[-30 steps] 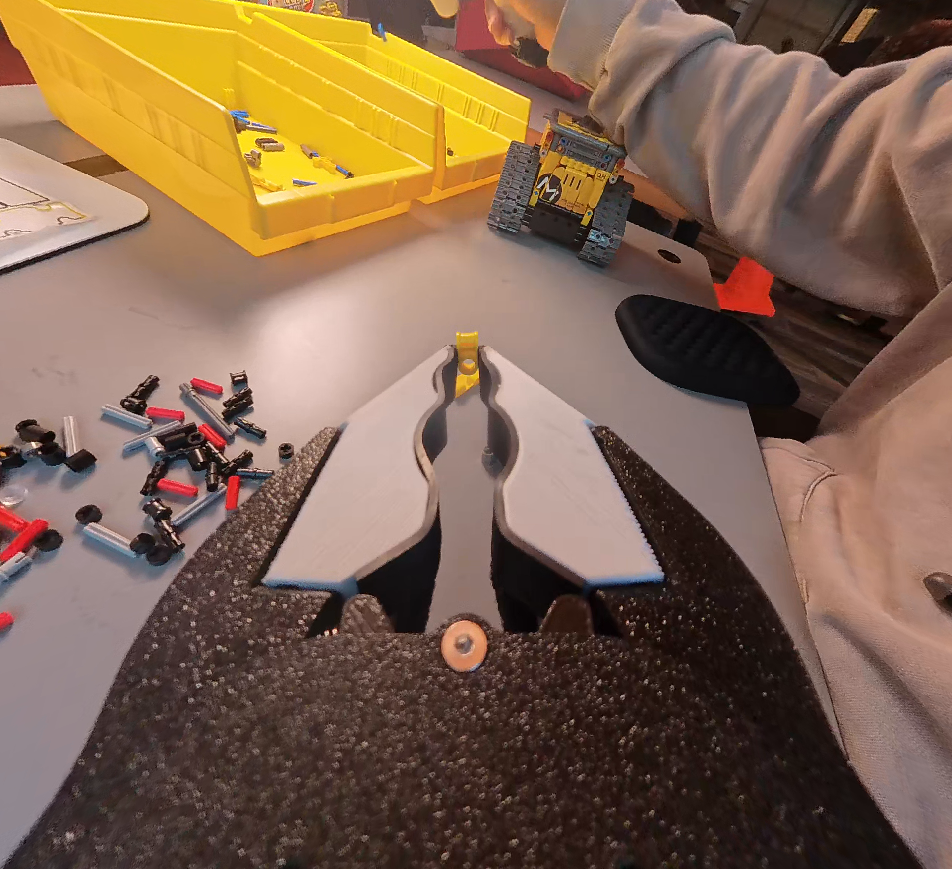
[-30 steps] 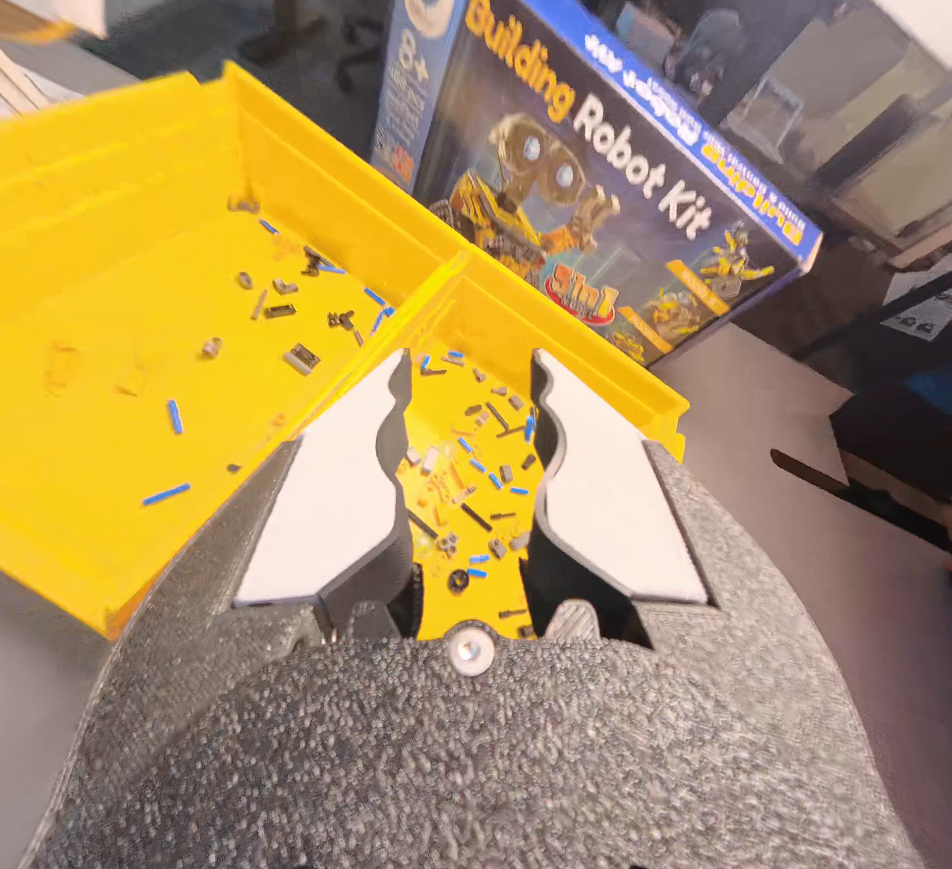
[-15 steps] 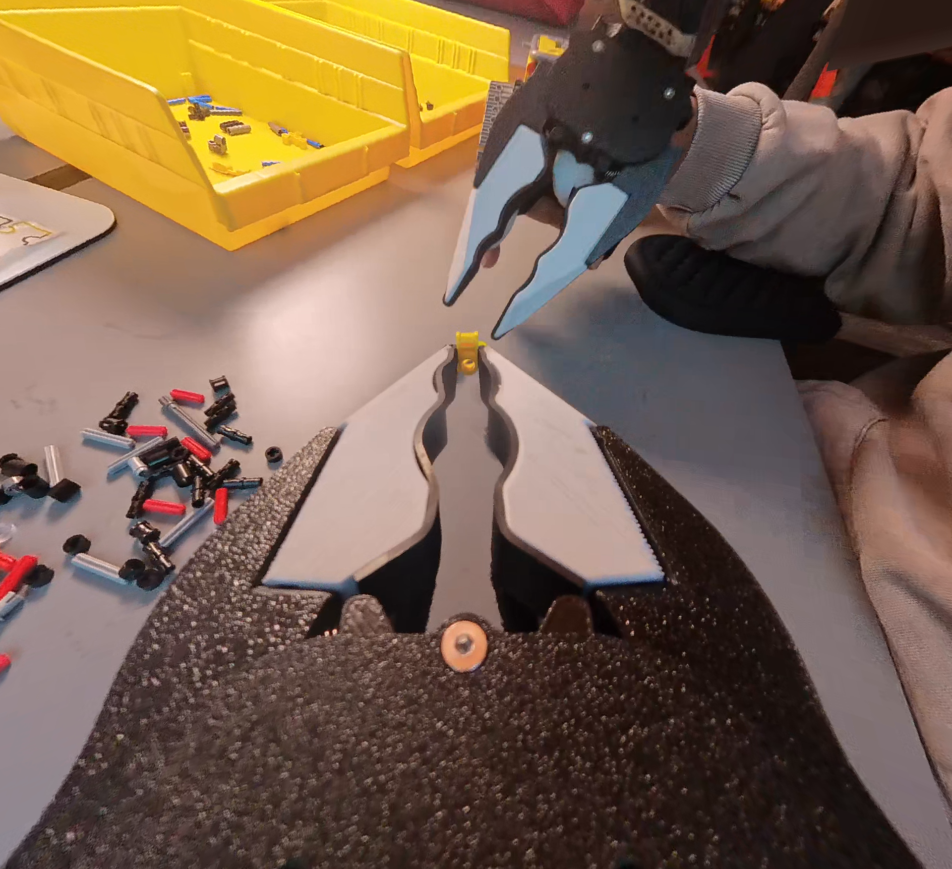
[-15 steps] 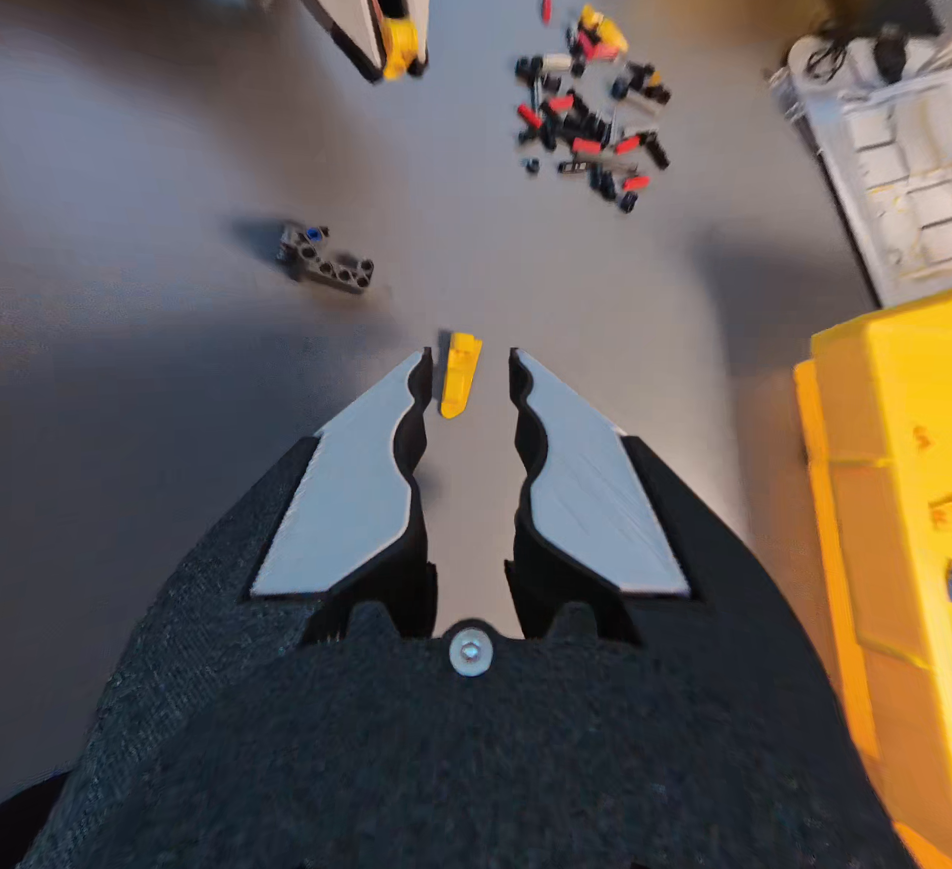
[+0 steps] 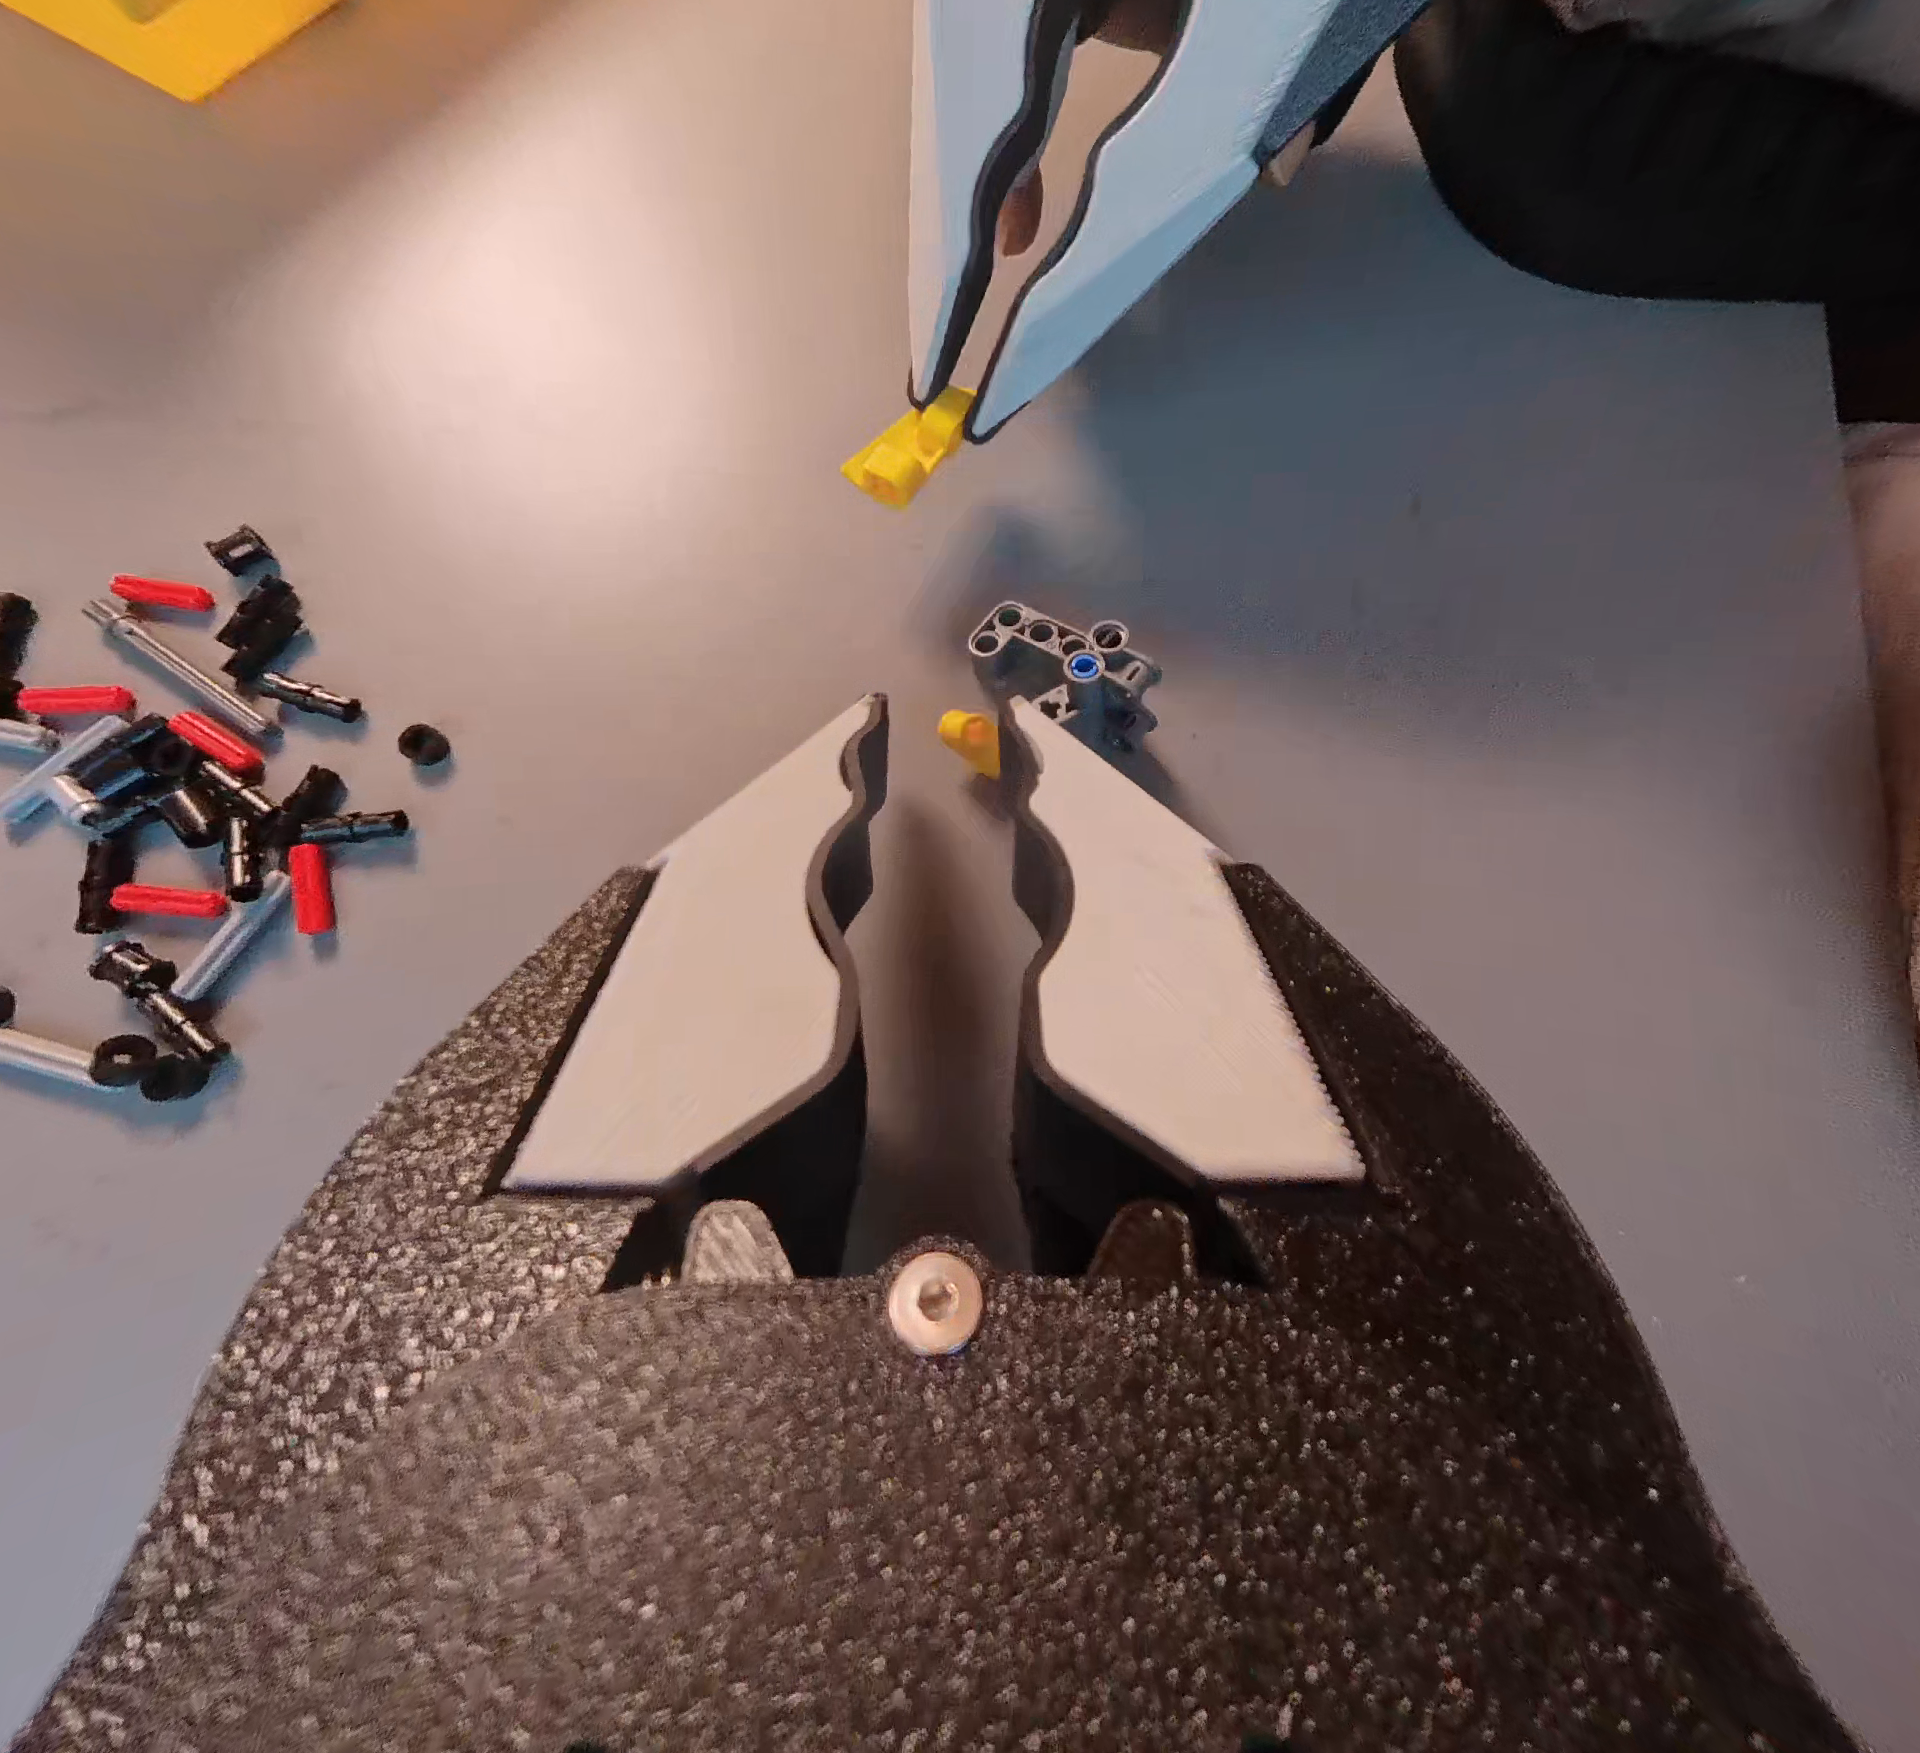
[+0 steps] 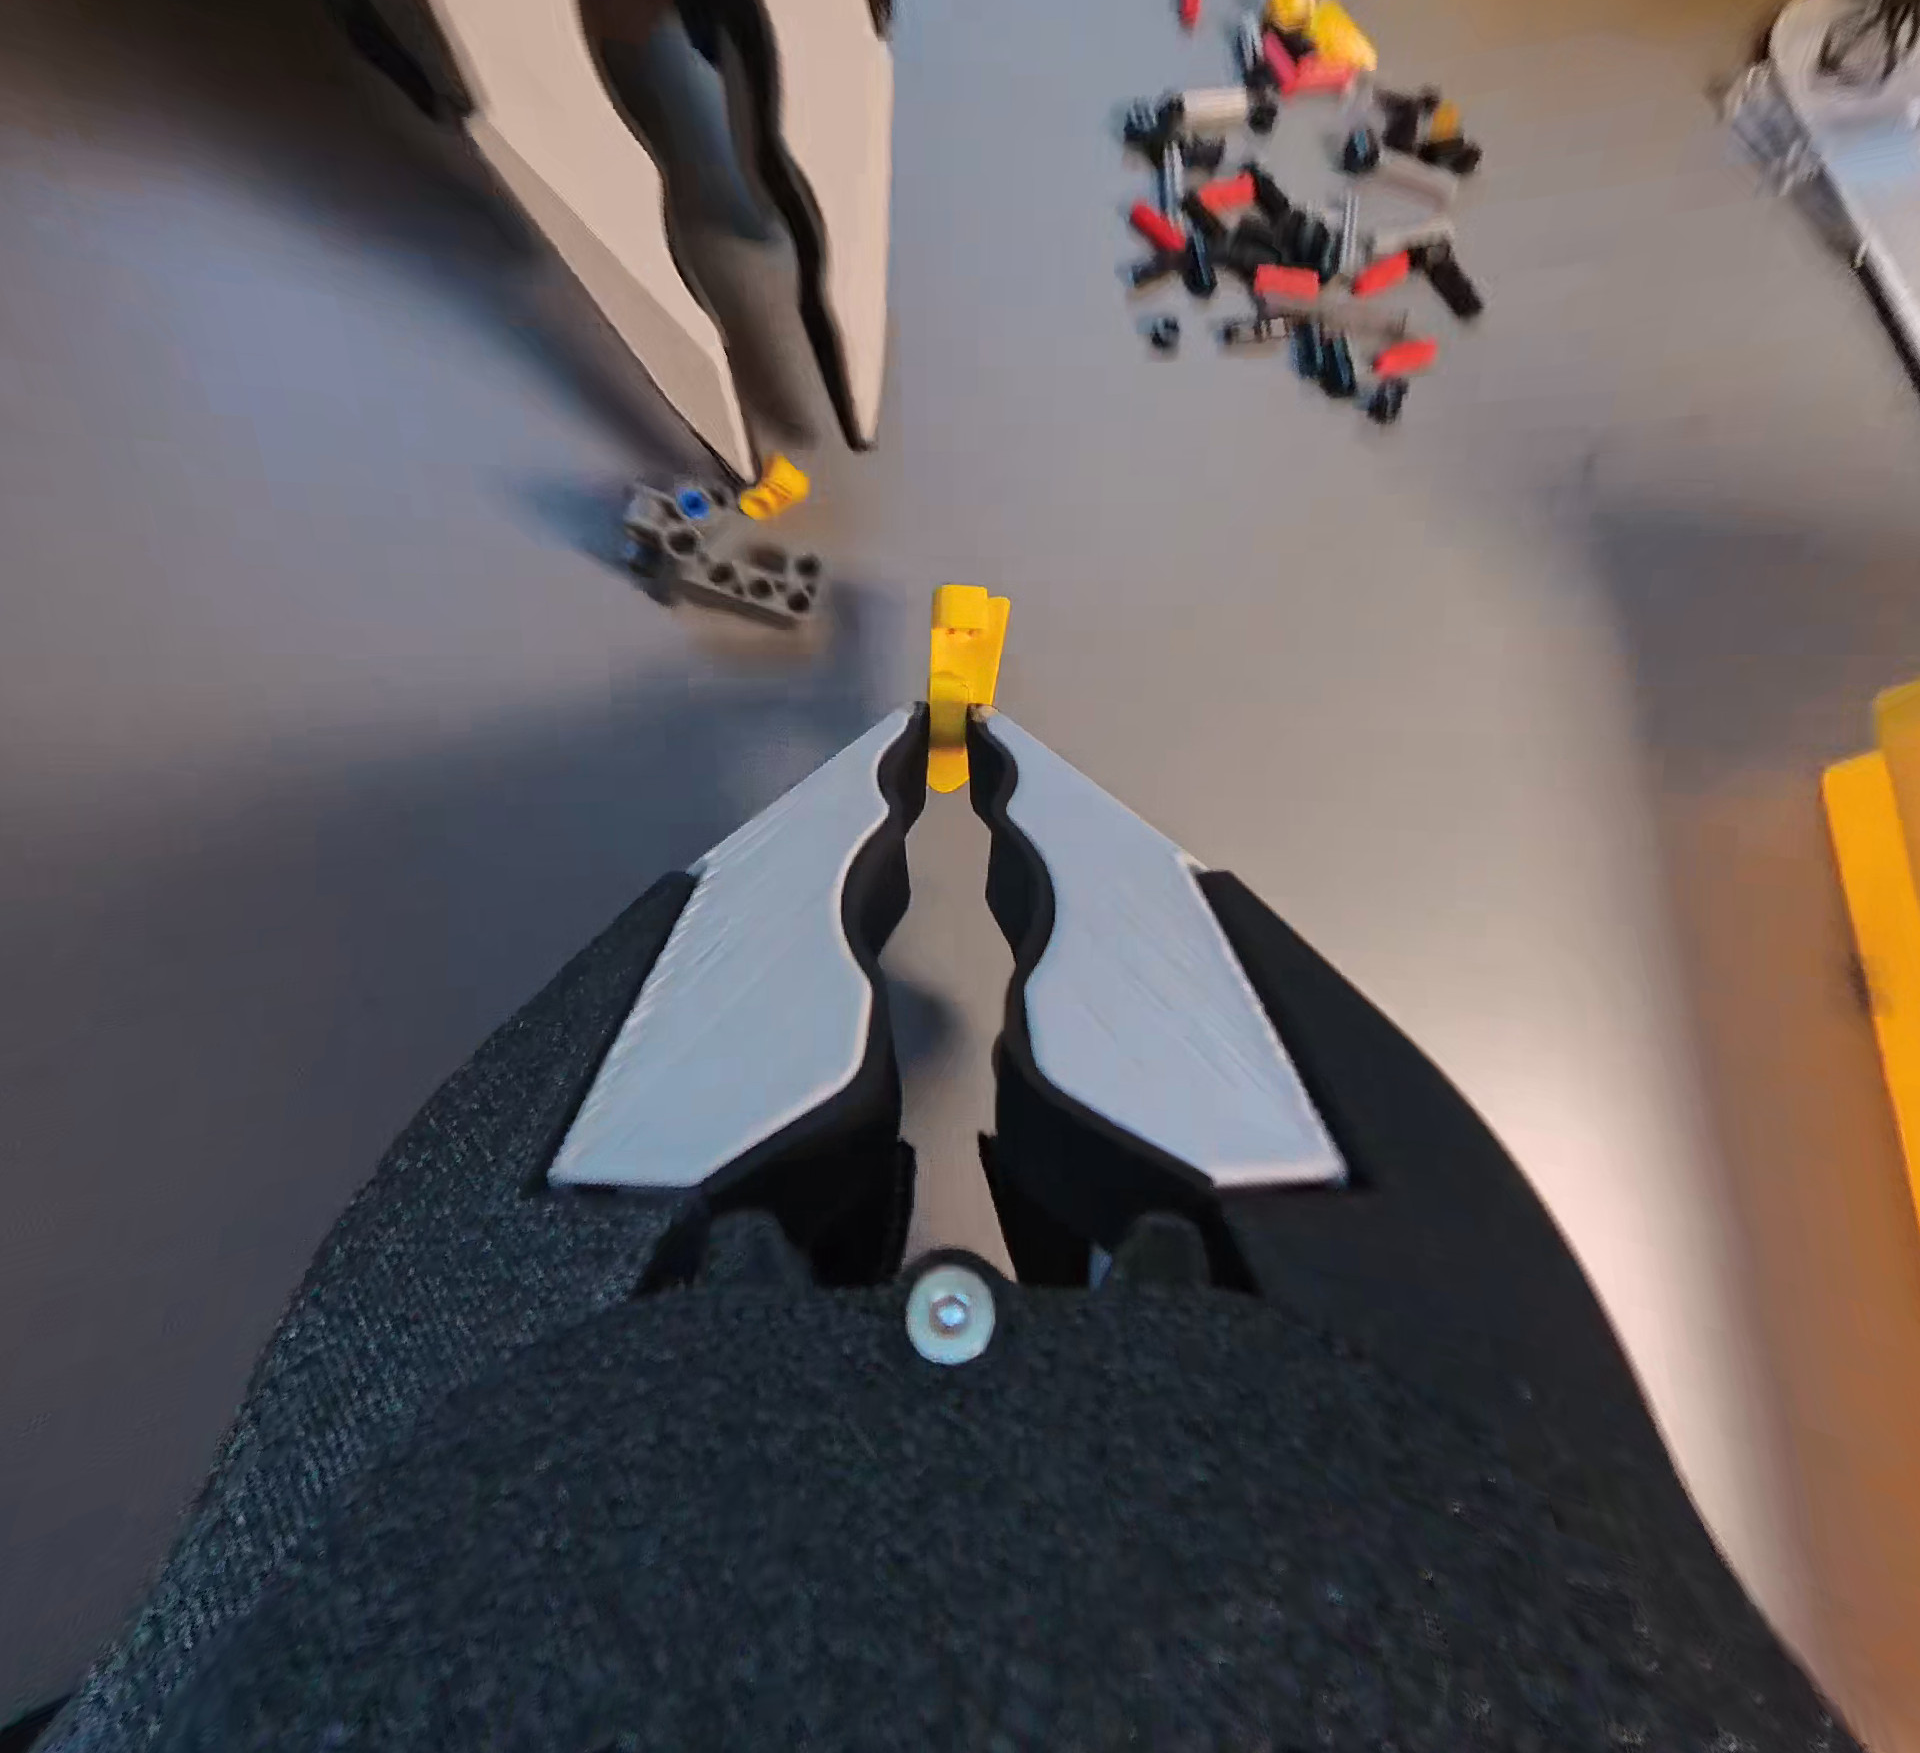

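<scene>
1. Grey table (image 5: 520,301) — loose pile of small parts (image 5: 177,810) off to my left gripper's (image 5: 945,716) side.
2. Left jaws apart, empty; small yellow piece (image 5: 968,739) beside one tip, touching grey beam (image 5: 1060,664).
3. Right gripper (image 6: 948,711) pinches yellow block (image 6: 961,654) — best held level, grip firm.

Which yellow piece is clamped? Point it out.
The longer yellow piece, pinched by the right gripper. The smaller yellow piece sits unclamped at the open left gripper's tips.
</scene>
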Demonstrator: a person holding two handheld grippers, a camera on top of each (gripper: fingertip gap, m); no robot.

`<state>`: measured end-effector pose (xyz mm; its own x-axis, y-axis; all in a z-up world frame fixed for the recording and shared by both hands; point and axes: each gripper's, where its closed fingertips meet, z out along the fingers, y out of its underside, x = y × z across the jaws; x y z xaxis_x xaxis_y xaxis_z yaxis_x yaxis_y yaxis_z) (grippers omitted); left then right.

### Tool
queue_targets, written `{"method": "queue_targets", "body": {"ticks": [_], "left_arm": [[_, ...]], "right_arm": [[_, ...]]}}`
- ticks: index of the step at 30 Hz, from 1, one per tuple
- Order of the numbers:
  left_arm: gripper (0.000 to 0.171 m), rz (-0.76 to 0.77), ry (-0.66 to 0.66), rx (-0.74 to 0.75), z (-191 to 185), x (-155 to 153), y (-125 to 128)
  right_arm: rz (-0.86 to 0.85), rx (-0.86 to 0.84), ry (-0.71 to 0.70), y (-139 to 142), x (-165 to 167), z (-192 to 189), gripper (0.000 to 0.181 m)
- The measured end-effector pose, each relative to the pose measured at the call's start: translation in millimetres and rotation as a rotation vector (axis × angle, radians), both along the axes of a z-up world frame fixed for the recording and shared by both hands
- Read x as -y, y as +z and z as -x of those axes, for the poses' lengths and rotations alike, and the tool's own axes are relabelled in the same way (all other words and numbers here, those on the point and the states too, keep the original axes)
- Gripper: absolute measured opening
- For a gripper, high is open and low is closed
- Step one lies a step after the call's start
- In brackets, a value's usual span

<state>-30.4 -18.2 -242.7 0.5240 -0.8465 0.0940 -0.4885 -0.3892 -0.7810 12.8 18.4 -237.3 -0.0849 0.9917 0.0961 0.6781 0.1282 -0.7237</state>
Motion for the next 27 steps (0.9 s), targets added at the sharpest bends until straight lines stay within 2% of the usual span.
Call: {"method": "queue_targets", "body": {"ticks": [4, 7, 8, 9, 12, 15, 17, 19, 22, 24, 27], "left_arm": [[0.035, -0.051, -0.04, 0.106, -1, 4, 25], [0.035, -0.021, -0.101, 0.238, -8, 15, 46], [0.028, -0.007, -0.108, 0.25, -9, 17, 47], [0.016, 0.008, -0.136, 0.251, -10, 22, 47], [0.013, -0.032, -0.153, 0.2, -6, 24, 52], [0.012, -0.162, -0.07, 0.106, 14, 13, 74], [0.012, -0.282, 0.1, 0.036, 54, -3, 104], [0.013, -0.366, 0.344, -0.032, 114, -12, 136], [0.013, -0.423, 0.75, -0.161, 225, 6, 168], [0.013, -0.382, 1.001, -0.237, 297, 37, 171], [0.013, -0.23, 1.278, -0.326, 379, 87, 143]], "right_arm": [[-0.077, -0.18, 0.136, 35, 31, 20, 0.005], [-0.196, -0.195, 0.201, 41, 46, 30, 0.005], [-0.233, -0.205, 0.226, 43, 52, 33, 0.005], [-0.261, -0.216, 0.24, 45, 56, 36, 0.004], [-0.32, -0.26, 0.252, 53, 59, 38, 0.005], [-0.294, -0.355, 0.198, 70, 52, 40, 0.009], [-0.245, -0.309, 0.151, 64, 40, 37, 0.026], [-0.157, -0.252, 0.13, 49, 35, 35, 0.029], [-0.008, -0.16, 0.132, 24, 42, 35, 0.038], [0.062, -0.123, 0.128, 15, 47, 39, 0.041], [0.127, -0.086, 0.091, 9, 47, 46, 0.041]]}}
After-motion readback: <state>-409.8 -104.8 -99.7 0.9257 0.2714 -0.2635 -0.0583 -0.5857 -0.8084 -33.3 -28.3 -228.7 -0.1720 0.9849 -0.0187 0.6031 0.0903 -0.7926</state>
